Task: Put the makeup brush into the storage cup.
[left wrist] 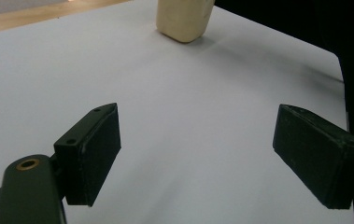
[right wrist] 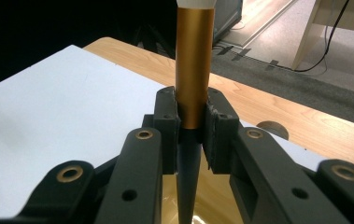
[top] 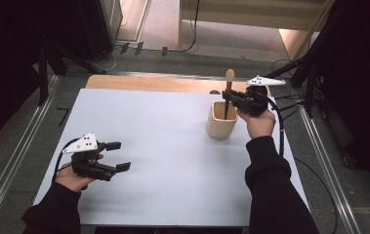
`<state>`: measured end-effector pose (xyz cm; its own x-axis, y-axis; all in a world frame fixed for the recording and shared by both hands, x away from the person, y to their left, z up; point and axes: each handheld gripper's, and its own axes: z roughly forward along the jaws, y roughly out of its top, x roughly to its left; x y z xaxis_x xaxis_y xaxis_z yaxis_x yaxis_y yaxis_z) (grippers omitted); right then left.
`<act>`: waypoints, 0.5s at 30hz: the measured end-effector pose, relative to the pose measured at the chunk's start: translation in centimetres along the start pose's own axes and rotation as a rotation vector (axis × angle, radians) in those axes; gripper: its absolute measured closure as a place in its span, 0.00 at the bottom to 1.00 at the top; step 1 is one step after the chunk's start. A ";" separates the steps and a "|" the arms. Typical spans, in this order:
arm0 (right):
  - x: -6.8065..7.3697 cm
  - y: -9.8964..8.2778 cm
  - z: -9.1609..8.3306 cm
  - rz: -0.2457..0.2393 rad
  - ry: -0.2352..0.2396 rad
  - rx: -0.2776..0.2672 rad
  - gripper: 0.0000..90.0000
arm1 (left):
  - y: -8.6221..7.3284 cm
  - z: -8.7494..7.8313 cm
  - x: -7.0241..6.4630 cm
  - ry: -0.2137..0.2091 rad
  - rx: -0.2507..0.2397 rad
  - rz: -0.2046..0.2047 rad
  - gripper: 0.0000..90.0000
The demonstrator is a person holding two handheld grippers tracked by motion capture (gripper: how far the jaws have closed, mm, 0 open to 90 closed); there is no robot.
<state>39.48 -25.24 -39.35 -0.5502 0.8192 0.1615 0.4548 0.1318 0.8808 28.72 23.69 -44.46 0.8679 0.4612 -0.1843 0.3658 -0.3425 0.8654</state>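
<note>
While the right tool [top: 233,99] pinches the brush [right wrist: 193,70] upright over the cup [top: 221,120] at two o'clock on the counter [top: 163,161], a tilt could tip that cup; left tool [top: 117,156] spread, idle

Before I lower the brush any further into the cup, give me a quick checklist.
1. Right gripper shut on the brush: ok, jaws clamp the gold ferrule.
2. Brush upright: ok, handle points down in the high view.
3. Handle tip inside the cup: ok, it sits within the rim.
4. Cup standing upright on the white board: ok.
5. Left gripper out of the way: ok, jaws open, nothing between them, well apart from the cup.
6. Handle touching the cup bottom: cannot tell, hidden by the wall.
</note>
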 end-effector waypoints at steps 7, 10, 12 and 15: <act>-0.1 -0.8 0.4 0.012 -0.002 0.007 0.87 | 0.0 0.0 0.0 -0.001 0.000 0.000 0.18; -0.1 -1.0 0.5 0.011 -0.003 0.019 0.87 | 0.0 0.0 0.1 -0.001 0.001 0.000 0.18; -0.1 -1.1 0.5 0.013 0.003 0.021 0.87 | 0.0 0.0 0.1 -0.001 -0.001 -0.003 0.18; 0.0 -1.1 0.5 0.007 0.001 0.028 0.87 | 0.0 -0.1 0.0 -0.005 -0.004 -0.007 0.18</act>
<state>39.35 -25.14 -40.51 -0.5478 0.8195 0.1681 0.4778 0.1415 0.8670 28.71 23.74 -44.40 0.8671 0.4597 -0.1922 0.3703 -0.3366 0.8658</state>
